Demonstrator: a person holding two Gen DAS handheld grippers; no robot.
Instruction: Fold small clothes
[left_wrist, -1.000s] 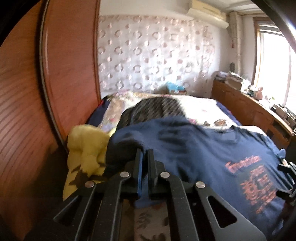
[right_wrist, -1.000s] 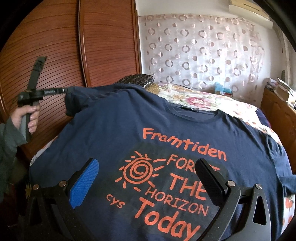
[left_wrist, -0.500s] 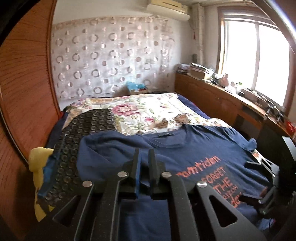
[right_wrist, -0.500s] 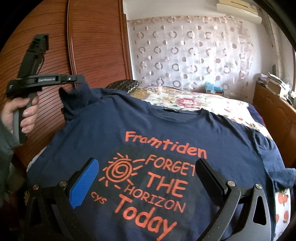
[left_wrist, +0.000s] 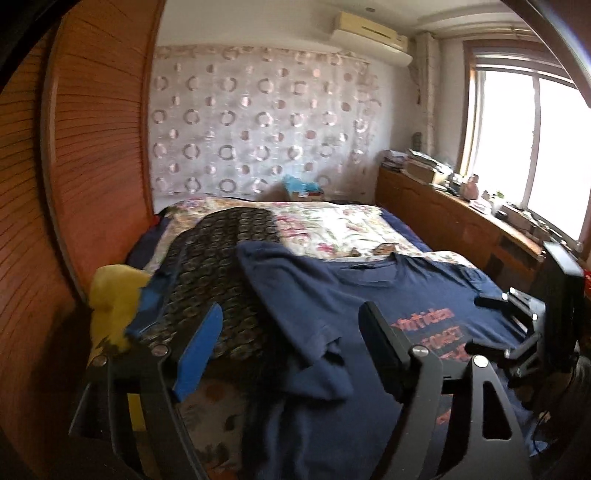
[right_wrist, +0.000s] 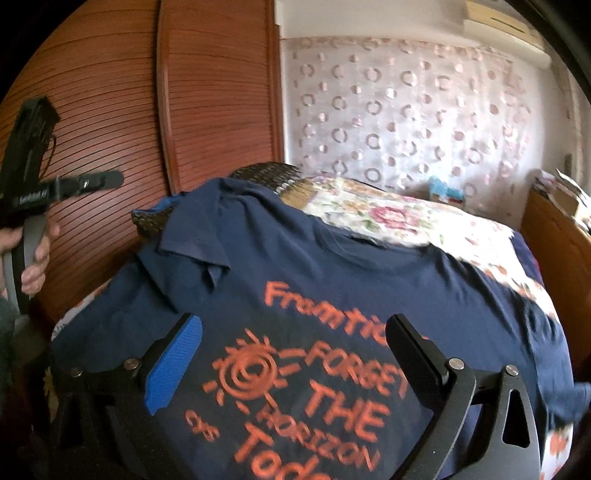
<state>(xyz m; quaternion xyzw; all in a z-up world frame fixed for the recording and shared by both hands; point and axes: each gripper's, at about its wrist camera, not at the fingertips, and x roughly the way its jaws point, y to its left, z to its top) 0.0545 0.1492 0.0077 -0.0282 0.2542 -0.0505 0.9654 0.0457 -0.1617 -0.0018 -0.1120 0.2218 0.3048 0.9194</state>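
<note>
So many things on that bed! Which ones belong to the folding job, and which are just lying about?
Part of the job:
- navy T-shirt
- left gripper, jaws opening, nothing between them
- right gripper, open

Just lying about:
- yellow cloth
- dark patterned garment
- floral bedspread
- wooden wardrobe

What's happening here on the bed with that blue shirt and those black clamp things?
A person is folding a navy T-shirt spread on the bed, using a handheld gripper in each hand. The shirt's sleeve lies folded in over the body. The left gripper is opening, with nothing pinched between its fingers. The right gripper hovers open above the orange print, holding nothing. A dark patterned garment and a yellow cloth lie beside the shirt.
</note>
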